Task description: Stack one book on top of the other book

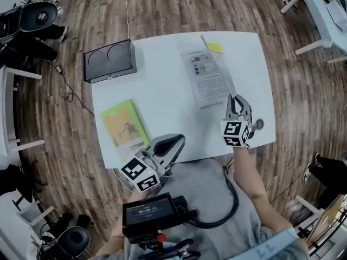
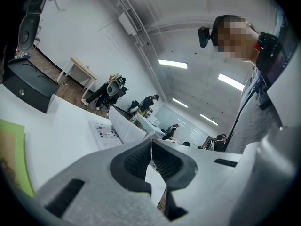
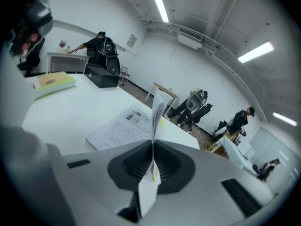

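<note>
On the white table (image 1: 162, 80), ahead of both tools: one black box (image 1: 109, 60), far off to the left of the left gripper (image 1: 176, 141) and beyond it. Two books by count, both flat on the table, well apart, not yet stacked. Green book (image 1: 124, 123) just left of the left gripper's tips, near them, long axis running away from the person with a slight slant. Printed white book (image 1: 205, 77) straight ahead of the right gripper (image 1: 234, 99), long axis likewise running away from that gripper's tips. Two grippers by count. Left one closed, pads together with nothing between them, aimed across the near part of the table toward the printed book. Right one clamped on a single thin leaf (image 1: 218, 65), seemingly a cover or page of the printed book, raised on edge and standing between the pads. One yellow slip (image 1: 214, 47) near the far end of that leaf, beyond the right gripper. As a judgement of what comes next: green book nearer the left gripper, printed book nearer the right. To stack them, a trip across the bare stretch of table between the two needed. A pinch on one leaf probably too little to carry the whole printed book.
</note>
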